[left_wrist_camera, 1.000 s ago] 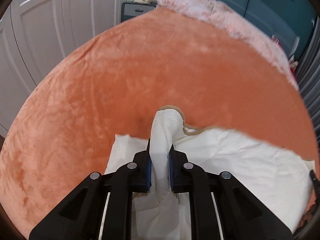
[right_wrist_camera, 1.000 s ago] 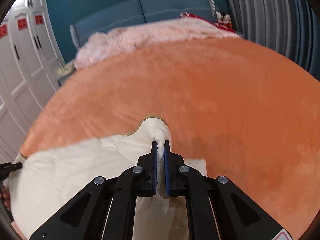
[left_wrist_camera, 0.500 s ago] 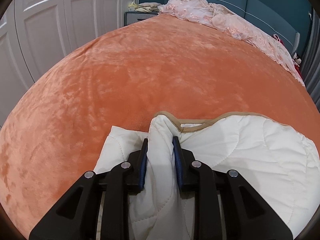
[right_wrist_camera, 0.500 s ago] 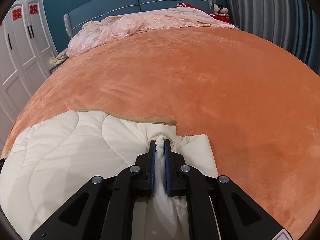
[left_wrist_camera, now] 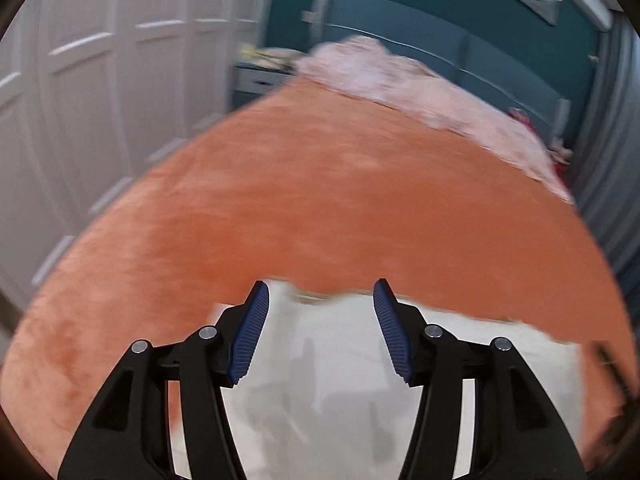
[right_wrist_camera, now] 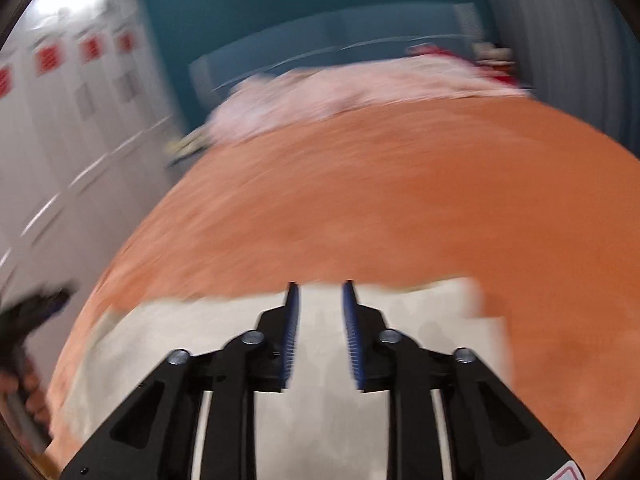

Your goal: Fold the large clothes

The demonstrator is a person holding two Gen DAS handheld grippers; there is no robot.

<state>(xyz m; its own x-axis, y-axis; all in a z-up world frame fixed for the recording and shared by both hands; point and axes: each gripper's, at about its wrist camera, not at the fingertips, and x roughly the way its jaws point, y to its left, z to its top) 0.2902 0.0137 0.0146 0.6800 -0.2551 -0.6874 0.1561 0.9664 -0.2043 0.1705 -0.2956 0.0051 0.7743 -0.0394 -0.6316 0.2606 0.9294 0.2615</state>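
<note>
Left claw (left_wrist_camera: 320, 296) gapes wide, right claw (right_wrist_camera: 320, 292) narrower (both empty), above the cream garment (left_wrist_camera: 340, 380).

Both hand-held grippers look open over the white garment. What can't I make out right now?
- Garment near edge: left wrist view, cut off by the frame bottom and hidden by the left hand-held gripper.
- Fold neatness: right wrist view, motion blur smears the garment under the right hand-held gripper.
- Red items at the headboard: blurred, too small.

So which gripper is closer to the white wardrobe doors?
Left. The left gripper is over the side of the cream garment toward the wardrobe doors; the right gripper is over its far side.
</note>
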